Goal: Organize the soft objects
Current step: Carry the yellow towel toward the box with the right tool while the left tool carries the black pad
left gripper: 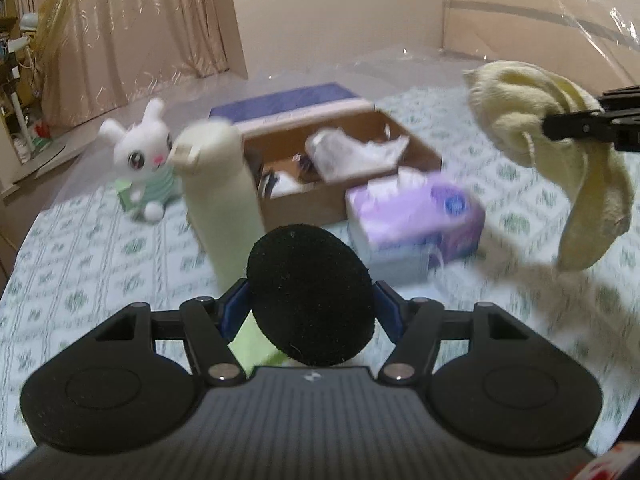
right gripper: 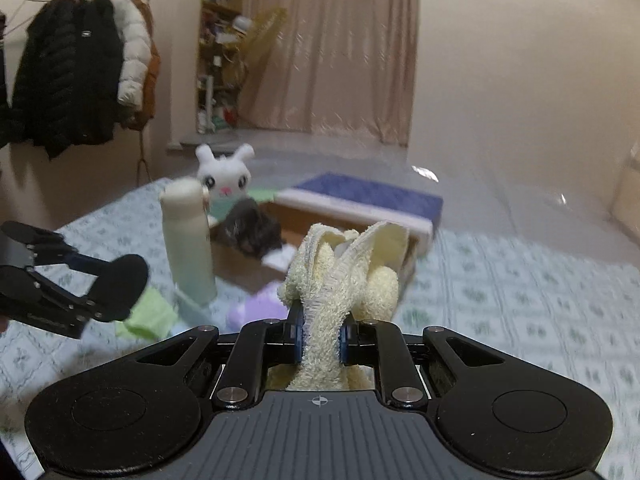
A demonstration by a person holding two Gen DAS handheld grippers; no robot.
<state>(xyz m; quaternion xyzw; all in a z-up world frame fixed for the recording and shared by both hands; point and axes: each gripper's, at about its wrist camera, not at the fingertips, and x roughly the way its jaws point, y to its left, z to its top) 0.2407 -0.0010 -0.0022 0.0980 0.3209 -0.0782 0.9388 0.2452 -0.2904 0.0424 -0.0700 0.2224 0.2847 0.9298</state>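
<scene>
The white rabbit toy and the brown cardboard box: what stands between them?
In the left wrist view, a tall cream bottle stands between the rabbit toy and the cardboard box.

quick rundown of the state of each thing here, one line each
left hand-held gripper: shut on a black foam disc
right hand-held gripper: shut on the yellow towel, held in the air
cardboard box: open, holding crumpled white items
tissue box: on the bed, a tissue sticking out the top
cream bottle: upright, cap on
bunny plush: sitting upright
green cloth: lying crumpled on the bed
</scene>
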